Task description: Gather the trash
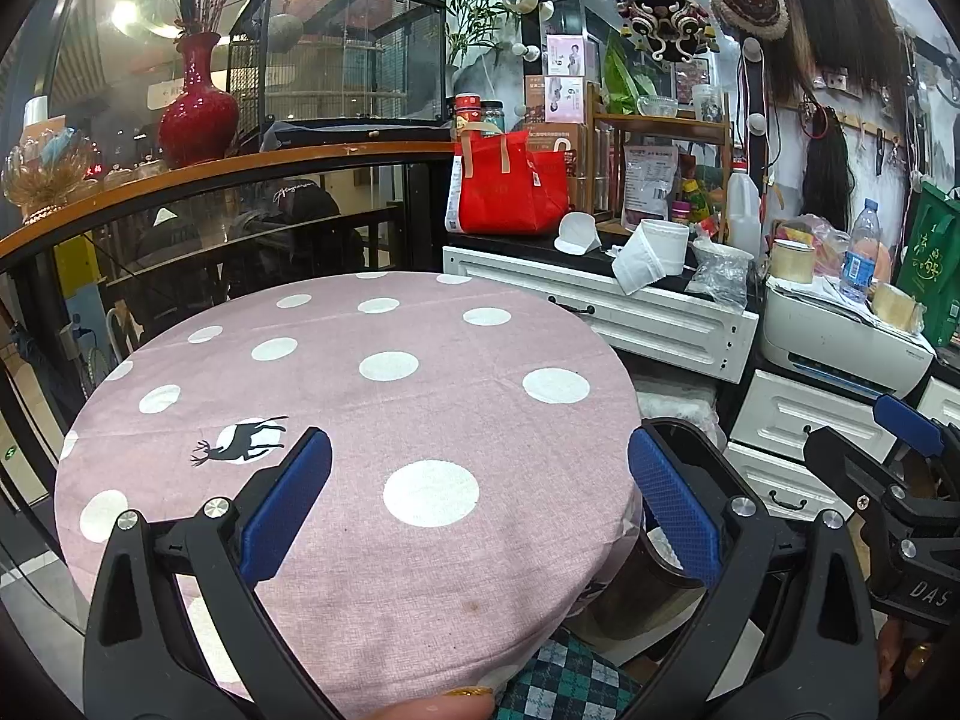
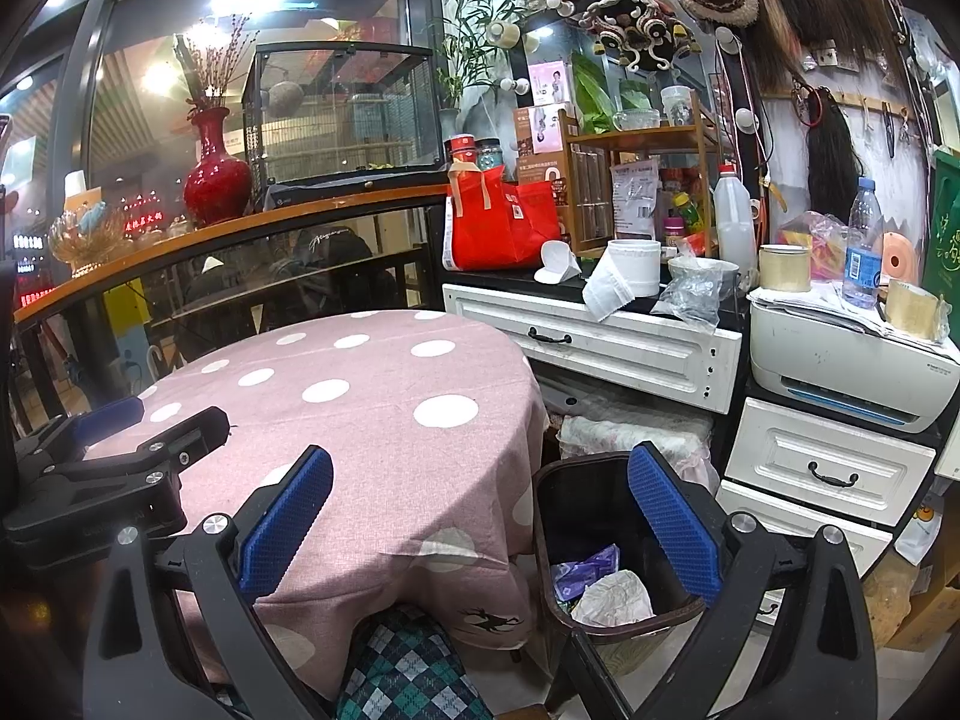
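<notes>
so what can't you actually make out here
- Bin contents: right wrist view shows only a purple wrapper and crumpled paper; the rim and right gripper hide the rest.
- Bin in left wrist view: mostly behind the tablecloth and left gripper.
- Floor under the table: covered by the cloth.
- Labels on the counter items: too small.

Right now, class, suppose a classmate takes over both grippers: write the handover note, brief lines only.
Left gripper: jaws open, empty, over the near edge of the pink dotted tablecloth.
Right gripper: jaws open, empty, over the gap between the table and the trash bin.
Bin: on the floor to the table's right, already holding a crumpled white paper and a purple wrapper.
Done: no trash visible on the tablecloth.
Left: probably nothing on the table; whether the items on the white cabinet count as trash cannot be told.
</notes>
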Action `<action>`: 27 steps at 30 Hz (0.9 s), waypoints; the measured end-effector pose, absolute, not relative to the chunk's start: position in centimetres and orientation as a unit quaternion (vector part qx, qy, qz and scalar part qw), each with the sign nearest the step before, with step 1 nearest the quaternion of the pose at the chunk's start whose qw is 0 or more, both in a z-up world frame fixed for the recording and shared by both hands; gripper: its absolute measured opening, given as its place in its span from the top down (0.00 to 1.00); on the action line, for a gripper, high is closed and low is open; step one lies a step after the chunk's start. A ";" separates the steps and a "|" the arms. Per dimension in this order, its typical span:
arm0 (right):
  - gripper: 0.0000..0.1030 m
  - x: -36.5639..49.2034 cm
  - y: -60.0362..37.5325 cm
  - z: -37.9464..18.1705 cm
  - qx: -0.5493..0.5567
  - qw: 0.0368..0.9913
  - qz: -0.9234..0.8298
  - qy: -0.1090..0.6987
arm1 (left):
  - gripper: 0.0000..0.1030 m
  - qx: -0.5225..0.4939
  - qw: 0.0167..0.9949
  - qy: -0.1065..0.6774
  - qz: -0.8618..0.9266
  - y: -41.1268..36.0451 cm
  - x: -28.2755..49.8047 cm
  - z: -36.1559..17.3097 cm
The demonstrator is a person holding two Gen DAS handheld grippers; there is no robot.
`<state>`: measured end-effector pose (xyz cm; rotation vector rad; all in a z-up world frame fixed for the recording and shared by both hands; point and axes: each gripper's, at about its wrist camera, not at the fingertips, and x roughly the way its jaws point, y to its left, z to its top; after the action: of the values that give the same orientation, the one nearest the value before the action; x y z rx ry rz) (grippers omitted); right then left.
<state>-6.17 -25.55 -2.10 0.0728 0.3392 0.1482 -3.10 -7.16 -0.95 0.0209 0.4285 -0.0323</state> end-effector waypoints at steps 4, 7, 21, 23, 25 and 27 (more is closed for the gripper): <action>0.05 -6.0 -25.6 -2.1 0.036 0.982 0.074 0.169 | 0.05 0.010 0.977 0.213 -0.016 -7.1 -3.2 -1.0; 0.05 -5.9 -25.6 -2.0 0.037 0.982 0.074 0.169 | 0.05 0.010 0.977 0.212 -0.016 -7.2 -3.2 -1.0; 0.05 -5.9 -25.6 -2.0 0.037 0.982 0.074 0.169 | 0.05 0.010 0.977 0.214 -0.017 -7.2 -3.1 -1.0; 0.05 -6.0 -25.6 -2.1 0.036 0.982 0.074 0.169 | 0.05 0.011 0.977 0.214 -0.017 -7.2 -3.1 -1.0; 0.05 -5.9 -25.6 -2.0 0.036 0.982 0.074 0.170 | 0.05 0.011 0.977 0.213 -0.016 -7.1 -3.1 -1.0; 0.05 -6.0 -25.6 -2.2 0.036 0.982 0.075 0.170 | 0.05 0.010 0.977 0.214 -0.015 -7.1 -3.0 -1.0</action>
<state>-5.99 -25.59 -2.20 0.0723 0.3426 0.1511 -3.04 -7.09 -0.96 0.0203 0.4304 -0.0307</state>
